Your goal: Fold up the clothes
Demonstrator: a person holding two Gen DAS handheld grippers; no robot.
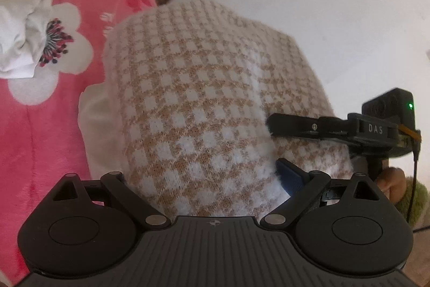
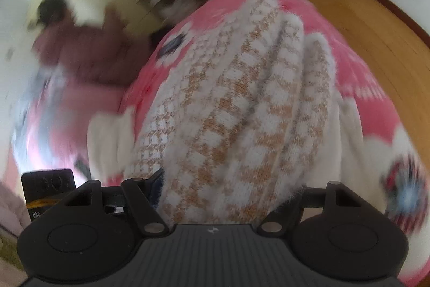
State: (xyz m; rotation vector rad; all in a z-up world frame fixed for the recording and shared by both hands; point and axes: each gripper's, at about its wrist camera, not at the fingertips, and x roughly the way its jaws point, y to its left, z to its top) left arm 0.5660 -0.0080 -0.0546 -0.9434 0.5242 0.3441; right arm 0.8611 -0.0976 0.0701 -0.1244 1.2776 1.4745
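Both claws pinch the checked sweater (image 1: pixel 193 98), which is lifted and fills the space right in front of them. The left claw (image 1: pixel 215 195) grips its edge; the right claw (image 1: pixel 271 125) clamps the knit just beside it. Below, left of the left claw, lie a pink flowered blanket (image 1: pixel 53 139) and crumpled white cloth (image 1: pixel 18 45).

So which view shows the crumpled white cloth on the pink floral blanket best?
The left wrist view: the crumpled white cloth lies sharp at far left on the pink floral blanket. The right wrist view is motion-blurred and shows no such cloth I can pick out.
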